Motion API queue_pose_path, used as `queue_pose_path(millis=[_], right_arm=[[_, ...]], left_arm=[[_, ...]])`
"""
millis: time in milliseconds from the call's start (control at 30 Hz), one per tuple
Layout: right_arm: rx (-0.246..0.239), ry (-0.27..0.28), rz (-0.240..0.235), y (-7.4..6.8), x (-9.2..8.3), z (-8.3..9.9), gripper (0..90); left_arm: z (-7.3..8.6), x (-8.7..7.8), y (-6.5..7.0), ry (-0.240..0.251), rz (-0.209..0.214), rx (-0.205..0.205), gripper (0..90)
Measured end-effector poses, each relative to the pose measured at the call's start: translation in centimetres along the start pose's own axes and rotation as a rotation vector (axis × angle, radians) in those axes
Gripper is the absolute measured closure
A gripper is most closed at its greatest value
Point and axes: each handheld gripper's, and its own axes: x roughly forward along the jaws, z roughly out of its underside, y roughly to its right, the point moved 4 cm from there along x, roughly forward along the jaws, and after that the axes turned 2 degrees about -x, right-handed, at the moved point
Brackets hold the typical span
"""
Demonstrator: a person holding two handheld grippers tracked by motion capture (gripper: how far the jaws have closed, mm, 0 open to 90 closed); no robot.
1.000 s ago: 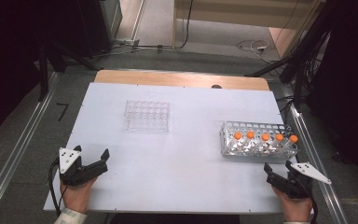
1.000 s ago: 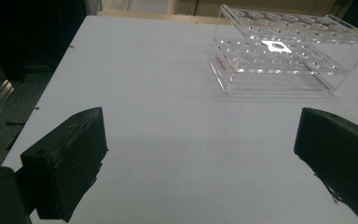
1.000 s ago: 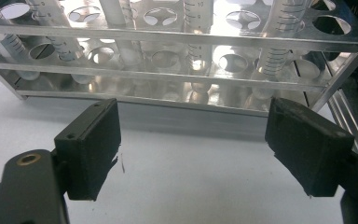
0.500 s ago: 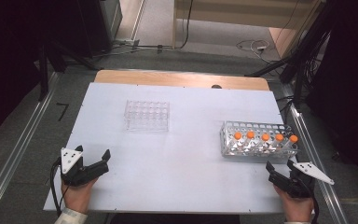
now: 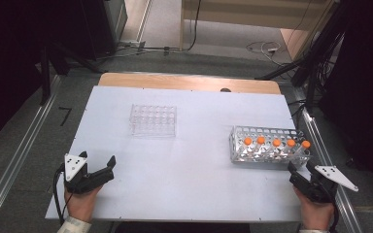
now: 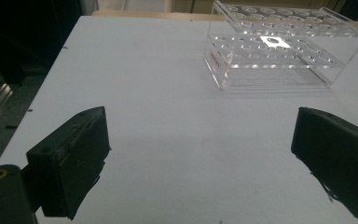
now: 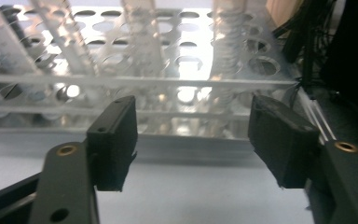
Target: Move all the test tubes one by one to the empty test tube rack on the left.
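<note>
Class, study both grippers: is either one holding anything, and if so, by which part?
Nothing is held. The left gripper stands open over bare table, short of the clear rack. The right gripper, jaws just closing somewhat, has nothing between them, short of the tube rack.

No legible text, small red marking on clear rack [image 6: 279, 56] too blurred to read

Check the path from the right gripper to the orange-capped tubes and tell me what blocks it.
Nothing visible blocks it. The right gripper sits just short of the tube rack, jaws apart with nothing between them, having just been closing. The orange-capped tubes stand in the rack's near row.
</note>
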Motion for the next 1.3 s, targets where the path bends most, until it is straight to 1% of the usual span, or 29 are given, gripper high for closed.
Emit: queue_pose_path(millis=[33,167,267,367,633,667,867,1033,1133,1300], right_arm=[[0.006,0.004,0.013,0.2,0.1,-0.2,38.2],[0.018,0.025,0.023,0.8,0.5,-1.0,45.9],[0.007,0.043,0.021,0.8,0.6,-1.4,51.8],[-0.009,0.050,0.025,0.7,0.9,-1.7,55.5],[-0.007,0.050,0.039,1.0,1.7,-2.4,60.2],[-0.014,0.047,0.043,1.0,2.1,-2.5,60.9],[-0.018,0.037,0.050,1.1,2.8,-2.8,63.6],[-0.019,0.029,0.053,1.1,3.3,-2.8,67.7],[-0.023,0.032,0.056,1.1,3.3,-2.9,70.8],[-0.022,0.045,0.061,1.1,3.1,-3.1,71.1]], left_arm=[[0.0,0.0,0.0,0.001,-0.002,0.001,4.6],[0.0,0.0,0.0,0.003,-0.004,0.000,4.6],[0.0,0.0,0.0,0.002,-0.004,0.001,4.6],[0.0,0.0,0.0,0.001,-0.004,0.003,4.7],[0.0,0.0,0.0,0.001,-0.003,0.002,4.7],[0.0,0.0,0.0,0.001,-0.002,0.003,4.7],[0.0,0.0,0.0,0.001,-0.003,0.001,4.7],[0.0,0.0,0.0,0.000,-0.003,0.002,4.7],[0.0,0.0,0.0,-0.001,-0.003,0.002,4.7],[0.0,-0.1,0.0,0.000,-0.003,0.003,4.7]])
